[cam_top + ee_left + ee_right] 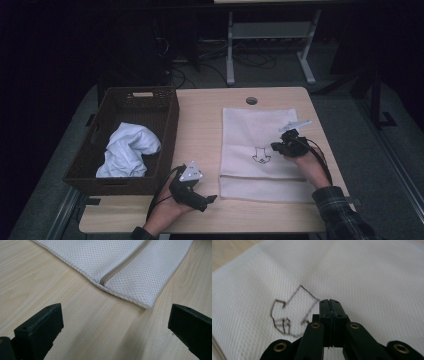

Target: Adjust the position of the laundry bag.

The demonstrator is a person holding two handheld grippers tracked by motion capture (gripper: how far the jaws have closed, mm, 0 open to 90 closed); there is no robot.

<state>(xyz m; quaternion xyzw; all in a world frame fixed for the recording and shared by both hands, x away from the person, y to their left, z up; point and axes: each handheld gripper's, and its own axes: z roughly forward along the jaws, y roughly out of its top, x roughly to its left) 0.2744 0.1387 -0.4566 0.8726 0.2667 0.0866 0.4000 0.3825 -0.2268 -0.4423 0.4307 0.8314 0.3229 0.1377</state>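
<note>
Plainly, closed right tongs [329, 302] rest on mesh bag's [255, 125] wordless shirt drawing [289, 315].

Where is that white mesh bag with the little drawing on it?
In the high view the mesh bag lies flat on the right half of the table, right of the brown basket, under the right gripper.

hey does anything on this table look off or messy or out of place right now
Nothing is spilled or damaged. The white mesh bag lies flat on the table, zipper shut at the end seen in the left gripper view. The only untidy thing is the white cloth, crumpled in a heap inside the brown basket.
</note>
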